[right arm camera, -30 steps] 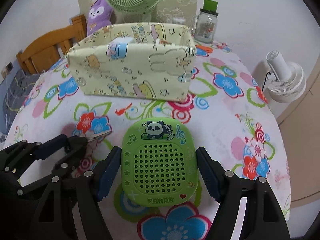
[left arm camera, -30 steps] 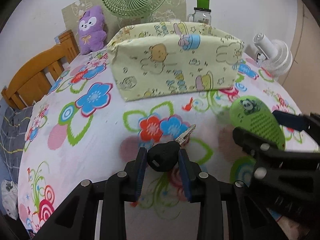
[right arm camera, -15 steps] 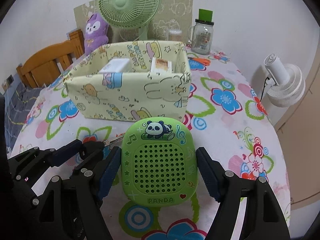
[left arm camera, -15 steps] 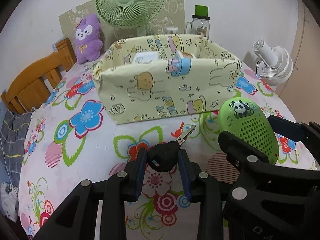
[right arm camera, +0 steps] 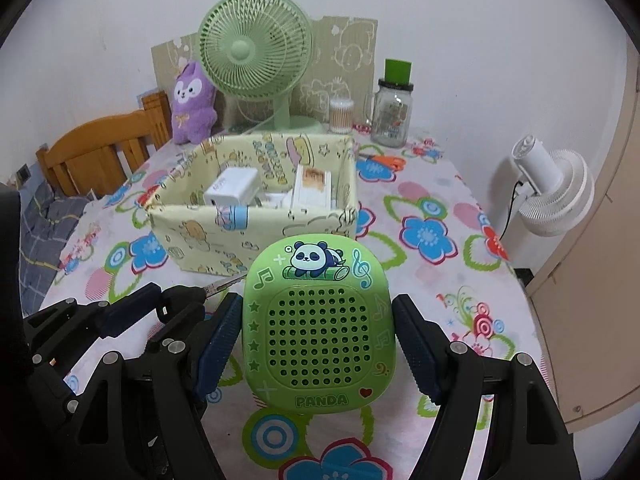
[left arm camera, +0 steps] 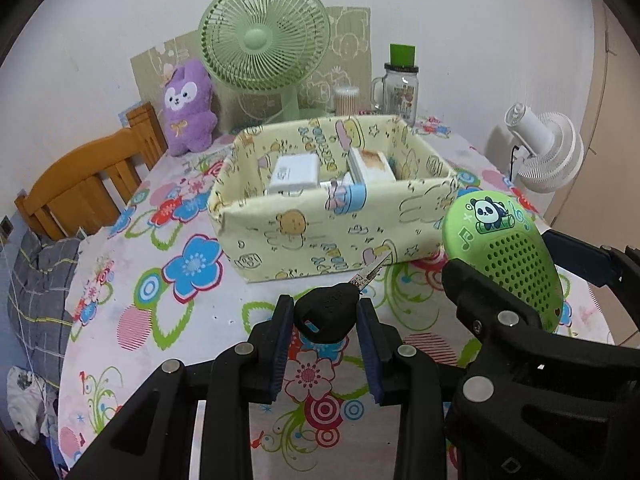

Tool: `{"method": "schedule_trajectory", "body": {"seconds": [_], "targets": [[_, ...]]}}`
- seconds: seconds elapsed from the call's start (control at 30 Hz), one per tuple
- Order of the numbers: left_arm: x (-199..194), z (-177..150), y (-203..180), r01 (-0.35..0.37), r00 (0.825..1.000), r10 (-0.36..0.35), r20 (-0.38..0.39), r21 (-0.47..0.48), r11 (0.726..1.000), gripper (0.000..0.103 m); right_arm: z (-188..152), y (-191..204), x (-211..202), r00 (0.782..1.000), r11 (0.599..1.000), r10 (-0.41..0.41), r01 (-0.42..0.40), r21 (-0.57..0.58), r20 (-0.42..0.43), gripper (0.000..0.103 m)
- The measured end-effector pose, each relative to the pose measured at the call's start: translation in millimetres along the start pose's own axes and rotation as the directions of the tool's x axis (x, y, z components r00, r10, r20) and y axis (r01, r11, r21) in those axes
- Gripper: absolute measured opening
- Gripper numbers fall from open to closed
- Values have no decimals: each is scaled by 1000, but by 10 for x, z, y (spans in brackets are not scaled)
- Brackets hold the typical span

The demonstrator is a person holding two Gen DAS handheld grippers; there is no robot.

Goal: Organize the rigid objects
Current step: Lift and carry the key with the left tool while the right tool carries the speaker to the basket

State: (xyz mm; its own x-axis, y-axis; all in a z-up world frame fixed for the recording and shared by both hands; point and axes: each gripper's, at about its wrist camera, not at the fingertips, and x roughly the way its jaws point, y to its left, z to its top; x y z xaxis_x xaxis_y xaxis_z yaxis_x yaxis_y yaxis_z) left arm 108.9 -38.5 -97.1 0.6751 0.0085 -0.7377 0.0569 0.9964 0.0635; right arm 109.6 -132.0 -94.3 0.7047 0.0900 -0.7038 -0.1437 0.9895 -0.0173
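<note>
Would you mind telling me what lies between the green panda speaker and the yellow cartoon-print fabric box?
Only bare flowered tablecloth. The right wrist view shows the green panda speaker held short of the yellow cartoon-print fabric box.

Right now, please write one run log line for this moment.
left claw: shut on key | right claw: shut on green speaker | fabric box: ahead, open

Readable text: one word only.
Read "PANDA" in raised green letters along the lower edge of the green speaker (right arm camera: 320,328); printing on the yellow fabric box (right arm camera: 256,216) and the glass jar (right arm camera: 390,118), possibly lettering, stayed too blurred to read.
</note>
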Motion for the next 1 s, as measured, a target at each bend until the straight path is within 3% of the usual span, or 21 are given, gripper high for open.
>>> {"method": "schedule_trajectory", "body": {"seconds": [0.57,1.0], "targets": [[-311,258,-36,-13,997,13,73,-4,1000,32,250,-38,-326,997,1000,12,-12,4,73,78],[-264,462,-33,-17,996,16,88,4,1000,32,419,-89,-262,996,1000,11,-14,23,88,78]]}}
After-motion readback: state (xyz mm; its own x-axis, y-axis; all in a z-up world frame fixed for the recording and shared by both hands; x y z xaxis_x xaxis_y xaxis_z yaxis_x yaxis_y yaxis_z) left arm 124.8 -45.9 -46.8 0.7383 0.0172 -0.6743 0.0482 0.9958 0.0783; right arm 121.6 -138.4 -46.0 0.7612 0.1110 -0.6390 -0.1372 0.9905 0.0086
